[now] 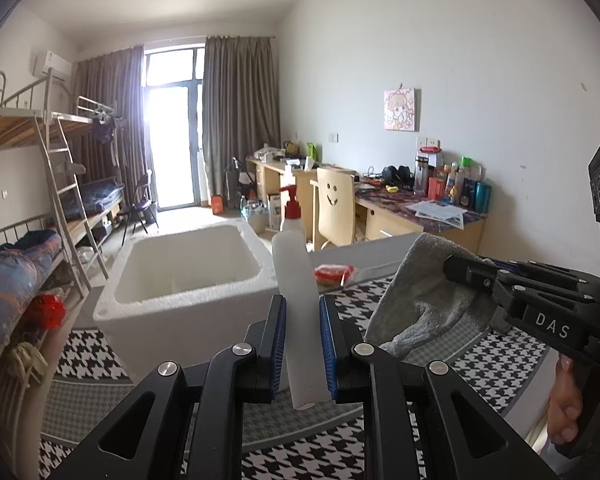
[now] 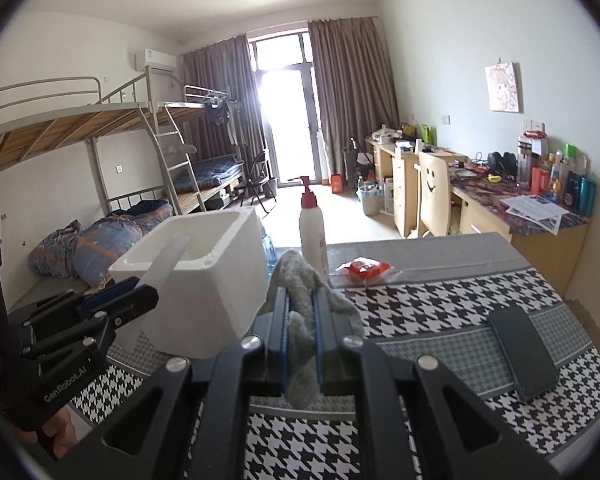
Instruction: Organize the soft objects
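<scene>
Left wrist view. Left tongs (image 1: 303,344), black linkage arms with blue ribbed pads, clenched on a flat, translucent white plastic strip (image 1: 300,312), smooth, slightly bent, tilted and standing up between the pads. Behind it a white foam box (image 1: 188,280), thick-walled, rounded rim, grainy surface, open top, sitting on the tabletop (image 1: 500,364). The tabletop wears a cloth of black-and-white houndstooth with grey woven bands. A pump bottle (image 1: 290,210) with a red head shows just above the strip. A small red crinkly packet (image 1: 334,273) lies flat beyond the tongs. To the right, the right tongs (image 1: 450,266) pinch a grey sock (image 1: 424,292), fuzzy terry knit, hanging in a soft open pouch shape above the cloth. A hand (image 1: 568,408) grips the handle at the right edge.

Right wrist view. Right tongs (image 2: 302,340) clamped on the grey sock (image 2: 300,292); the knit bunches above the pads and droops below them, off the tabletop (image 2: 440,300). Left tongs (image 2: 140,294) at left, gripping the plastic strip (image 2: 160,264) in front of the foam box (image 2: 204,280). The pump bottle (image 2: 312,228), white cylinder with red collar, stands upright behind the sock. The red packet (image 2: 364,270) lies near it. A dark, glossy flat phone (image 2: 524,352) lies on the cloth at right.
</scene>
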A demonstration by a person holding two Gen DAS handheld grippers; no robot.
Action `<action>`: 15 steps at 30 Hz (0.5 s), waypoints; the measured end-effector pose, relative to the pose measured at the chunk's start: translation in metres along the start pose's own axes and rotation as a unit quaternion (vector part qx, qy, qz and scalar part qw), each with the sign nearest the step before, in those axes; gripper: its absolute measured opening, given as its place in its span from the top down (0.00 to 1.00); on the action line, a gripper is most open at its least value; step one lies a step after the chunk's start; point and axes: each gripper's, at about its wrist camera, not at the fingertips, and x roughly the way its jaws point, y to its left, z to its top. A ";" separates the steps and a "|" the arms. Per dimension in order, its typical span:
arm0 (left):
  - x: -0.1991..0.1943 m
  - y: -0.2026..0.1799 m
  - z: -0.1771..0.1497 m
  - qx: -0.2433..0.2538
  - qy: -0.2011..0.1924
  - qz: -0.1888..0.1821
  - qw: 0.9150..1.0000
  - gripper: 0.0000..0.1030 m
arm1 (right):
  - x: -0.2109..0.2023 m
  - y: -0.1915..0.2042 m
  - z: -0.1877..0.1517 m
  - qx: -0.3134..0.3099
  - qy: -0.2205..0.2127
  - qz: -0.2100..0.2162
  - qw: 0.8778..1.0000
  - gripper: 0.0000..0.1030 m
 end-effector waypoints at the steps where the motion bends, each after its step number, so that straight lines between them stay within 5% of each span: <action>1: 0.000 0.001 0.002 -0.002 -0.003 0.001 1.000 0.82 | 0.000 0.000 0.001 -0.001 -0.001 0.001 1.000 0.87; 15: 0.012 0.011 0.026 -0.002 -0.020 0.024 1.000 0.82 | 0.011 0.008 0.022 -0.014 -0.008 0.013 1.000 0.87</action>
